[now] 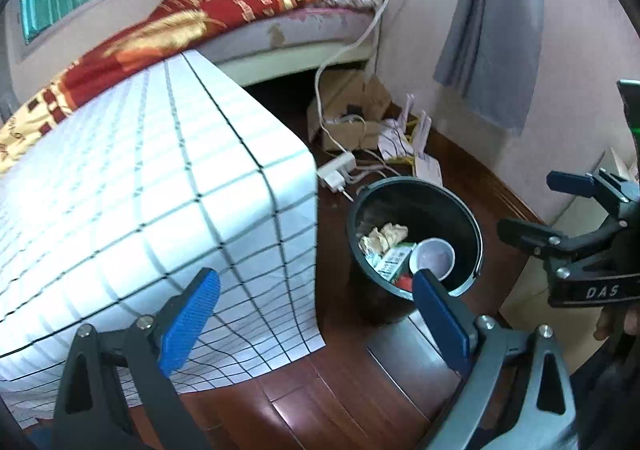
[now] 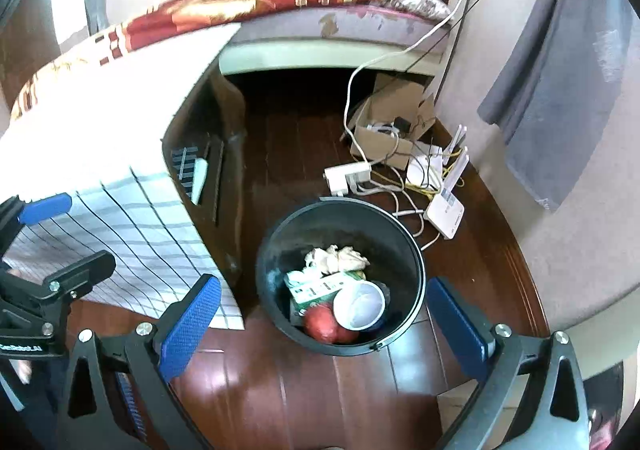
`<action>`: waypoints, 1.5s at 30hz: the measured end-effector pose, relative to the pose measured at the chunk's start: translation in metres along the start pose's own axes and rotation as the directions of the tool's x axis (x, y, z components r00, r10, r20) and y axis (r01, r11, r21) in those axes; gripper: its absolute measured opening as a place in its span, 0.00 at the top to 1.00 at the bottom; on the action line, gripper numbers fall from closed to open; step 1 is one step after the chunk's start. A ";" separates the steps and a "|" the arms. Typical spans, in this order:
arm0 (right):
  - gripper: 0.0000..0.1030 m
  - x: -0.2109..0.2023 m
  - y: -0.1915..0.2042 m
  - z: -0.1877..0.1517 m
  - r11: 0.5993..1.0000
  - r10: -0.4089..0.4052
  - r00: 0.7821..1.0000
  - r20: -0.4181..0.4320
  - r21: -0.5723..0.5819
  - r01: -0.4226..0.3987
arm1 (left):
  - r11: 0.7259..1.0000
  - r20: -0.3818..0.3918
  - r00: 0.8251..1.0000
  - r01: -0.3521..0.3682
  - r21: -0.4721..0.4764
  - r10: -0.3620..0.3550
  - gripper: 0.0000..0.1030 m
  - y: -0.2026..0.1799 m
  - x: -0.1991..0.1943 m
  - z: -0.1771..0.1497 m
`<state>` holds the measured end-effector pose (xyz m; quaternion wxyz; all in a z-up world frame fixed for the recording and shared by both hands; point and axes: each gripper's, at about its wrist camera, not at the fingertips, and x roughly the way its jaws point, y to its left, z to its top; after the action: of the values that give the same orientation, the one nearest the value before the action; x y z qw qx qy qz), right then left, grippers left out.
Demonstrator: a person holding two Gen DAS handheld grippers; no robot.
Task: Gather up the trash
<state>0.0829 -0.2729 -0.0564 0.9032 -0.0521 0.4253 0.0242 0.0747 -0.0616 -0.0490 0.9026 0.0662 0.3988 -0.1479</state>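
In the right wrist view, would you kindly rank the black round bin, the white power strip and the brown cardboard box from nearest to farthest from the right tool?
Measured from the right tool:
1. Black round bin, directly ahead on the wooden floor, between the fingers.
2. White power strip, just beyond the bin's far rim.
3. Brown cardboard box, farther back by the bed base, slightly right.

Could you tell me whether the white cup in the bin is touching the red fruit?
Touching: the right wrist view shows the white cup lying against the red fruit with no gap.
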 end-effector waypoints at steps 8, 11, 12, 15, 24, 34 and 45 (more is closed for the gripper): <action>0.00 -0.060 0.021 0.010 1.000 0.015 0.997 0.078 0.023 -0.017 | 0.999 0.079 0.996 -0.034 -0.019 0.035 0.05 0.007 -0.052 -0.002; 0.00 -0.080 0.031 0.015 1.000 0.015 0.995 0.098 0.006 -0.015 | 0.999 0.107 0.993 -0.040 -0.028 0.042 0.05 0.008 -0.069 -0.001; 0.00 -0.084 0.032 0.016 1.000 0.016 0.994 0.104 0.001 -0.016 | 0.999 0.115 0.992 -0.042 -0.032 0.045 0.05 0.009 -0.073 -0.001; 0.00 -0.103 0.040 0.019 1.000 0.008 0.992 0.127 -0.012 -0.007 | 0.998 0.152 0.987 -0.047 -0.046 0.053 0.05 0.011 -0.091 -0.001; 0.00 -0.153 0.049 0.016 0.999 -0.032 0.978 0.208 -0.004 0.034 | 0.996 0.216 0.973 -0.063 -0.070 0.076 0.05 0.017 -0.130 0.000; 0.00 -0.198 0.049 0.015 0.998 -0.051 0.956 0.290 -0.010 0.057 | 0.994 0.290 0.952 -0.075 -0.076 0.094 0.01 0.017 -0.166 -0.003; 0.00 -0.211 0.046 0.014 0.998 -0.057 0.949 0.311 0.002 0.059 | 0.994 0.314 0.944 -0.082 -0.070 0.100 0.00 0.014 -0.177 -0.003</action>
<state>-0.0449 -0.2258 0.1119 0.9591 -0.0633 0.2758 0.0069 -0.0359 -0.0095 0.0801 0.9622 0.0348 0.2494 -0.1036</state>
